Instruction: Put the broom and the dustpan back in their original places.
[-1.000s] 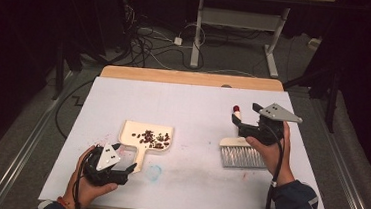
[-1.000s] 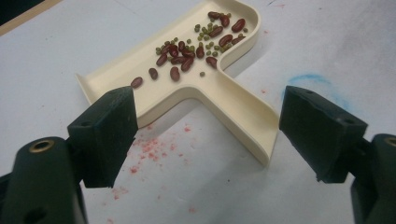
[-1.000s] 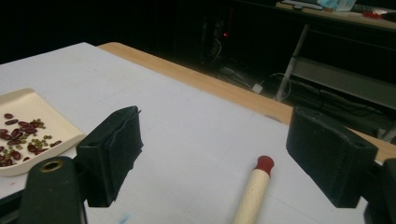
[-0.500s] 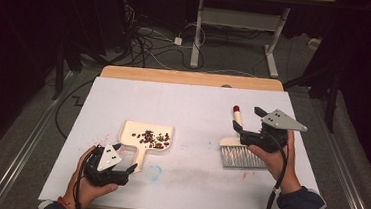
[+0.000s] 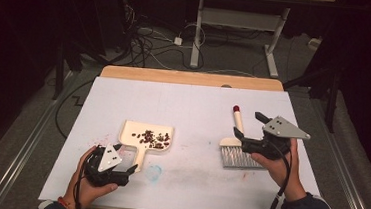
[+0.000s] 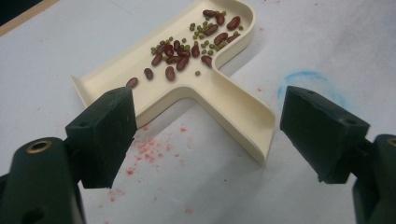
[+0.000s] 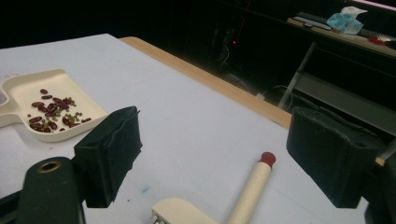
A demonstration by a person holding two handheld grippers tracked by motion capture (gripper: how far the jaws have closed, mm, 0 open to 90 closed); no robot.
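With both jaws spread, my left hand-held gripper (image 6: 205,126) risked tipping the dustpan (image 6: 196,79) and spilling beans (image 6: 187,44) if it clamped the handle off-centre, while my right hand-held gripper (image 7: 212,158) hung released above the brush (image 7: 247,196).

The dustpan (image 5: 146,139) is cream, holding dark red beans (image 6: 183,51) mixed with small green ones (image 6: 201,30); the brush (image 5: 236,141) has a cream handle with a red tip and grey bristles; the desk (image 5: 183,104) is white, smudged with a blue ring (image 6: 310,81) and red specks (image 6: 144,147), its far edge tan wood; both tools are black.
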